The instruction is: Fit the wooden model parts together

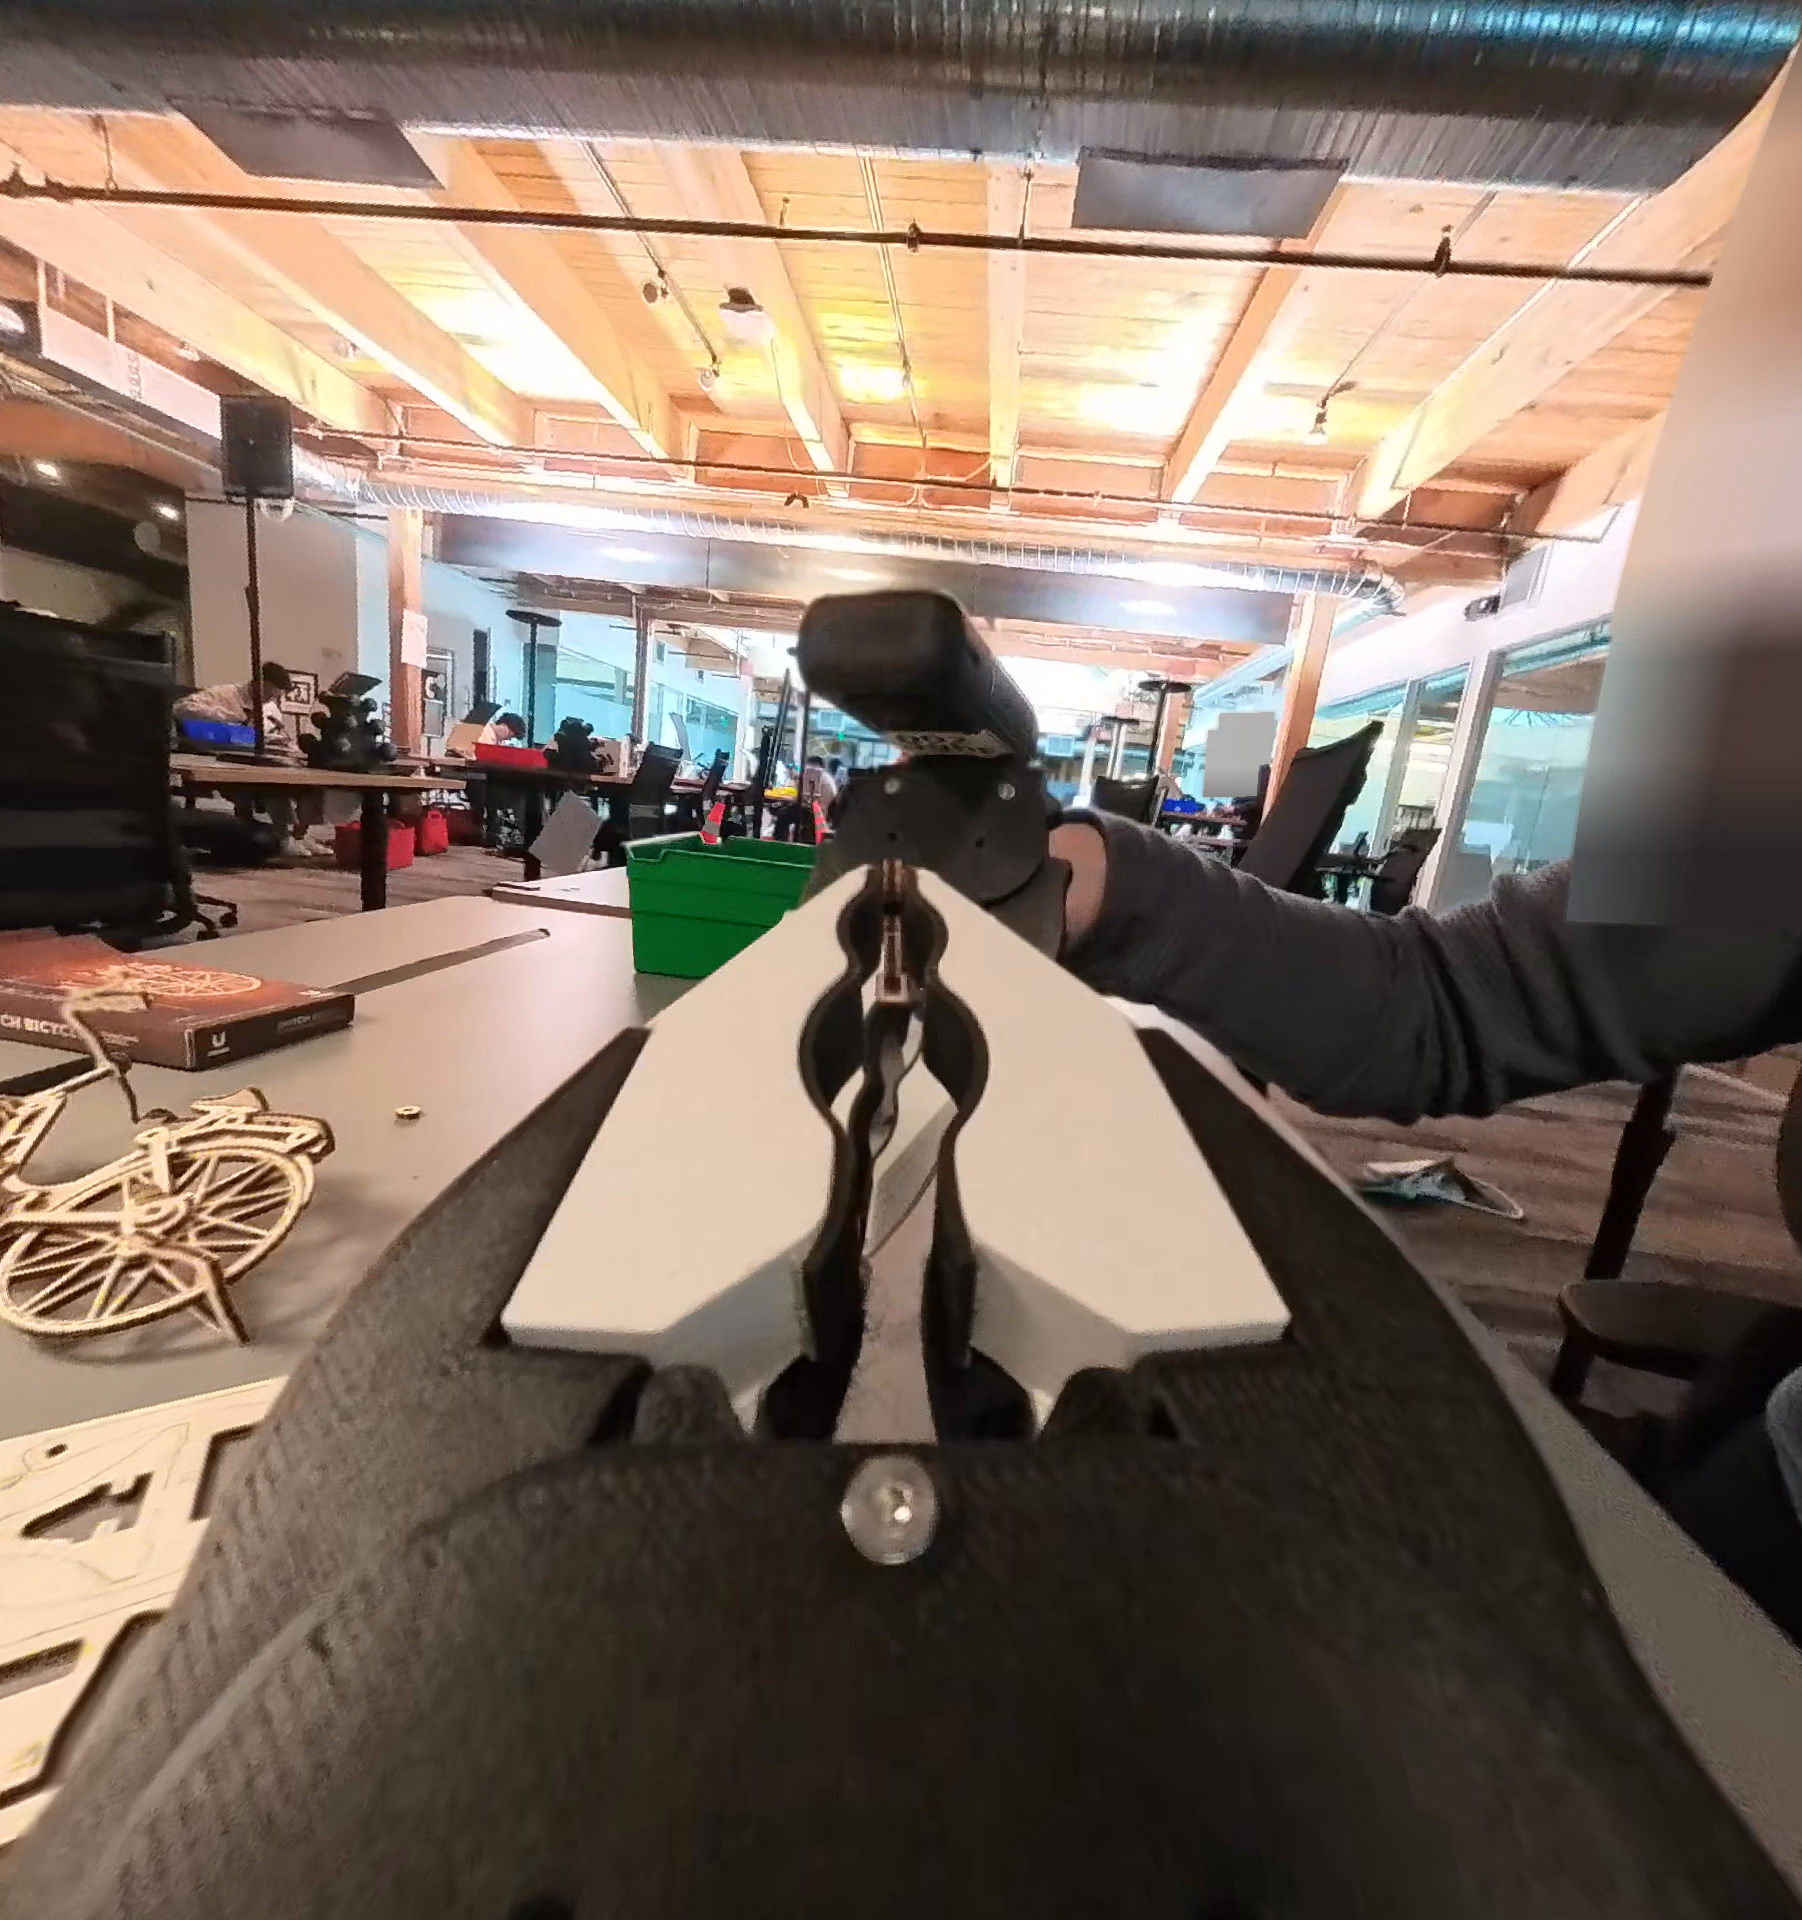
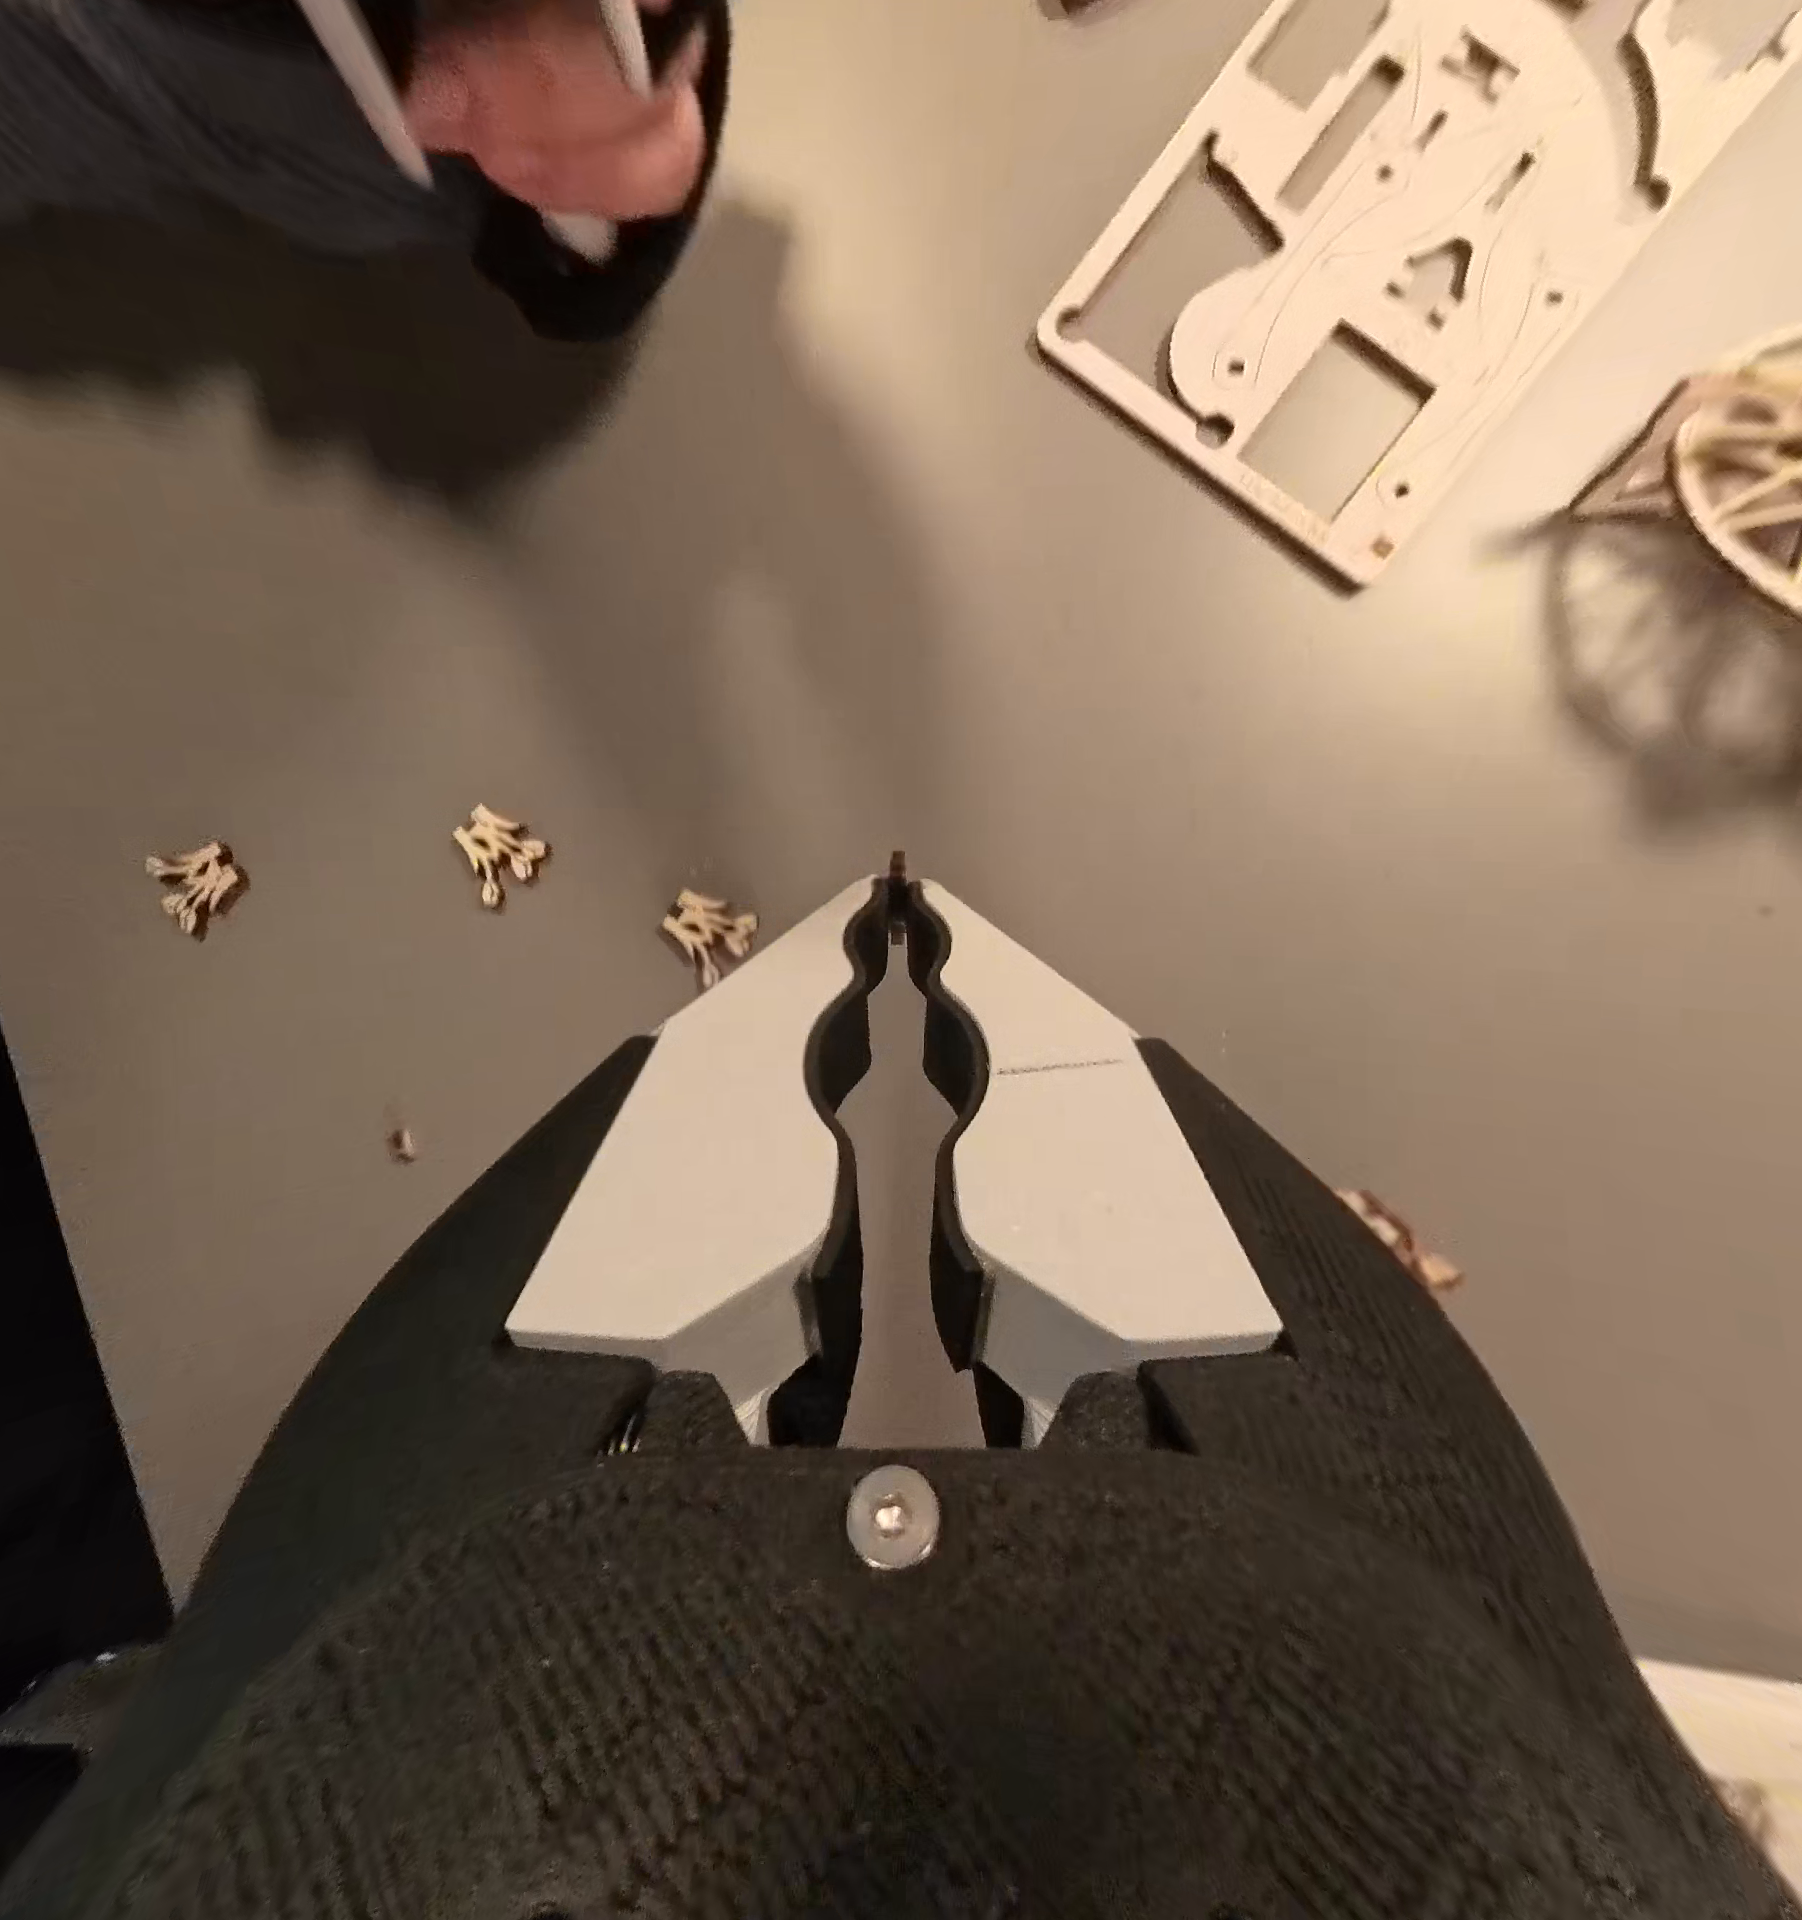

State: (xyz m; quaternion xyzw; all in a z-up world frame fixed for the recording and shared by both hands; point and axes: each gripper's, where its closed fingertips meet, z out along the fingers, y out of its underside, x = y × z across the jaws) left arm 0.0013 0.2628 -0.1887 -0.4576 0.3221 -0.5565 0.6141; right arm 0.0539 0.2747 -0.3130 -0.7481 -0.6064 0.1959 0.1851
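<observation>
left wrist view: on the grey bench a wooden bicycle model lies near the left edge, with a dark box behind it and a cut-out wooden sheet in front of it. a green bin stands at the far edge. the left claw is narrow and pinches a small wooden part between its tips. just behind the tips the right claw is held by a hand in a grey sleeve; it blocks the view behind.

right wrist view: the right claw looks down at the bench. its jaws are nearly closed on a thin dark piece that sticks out at the tips. three small wooden pieces lie in a row left of the tips, apart from them. the sheet and a wheel of the model are at the upper right. the left claw is blurred in the upper left corner.
</observation>
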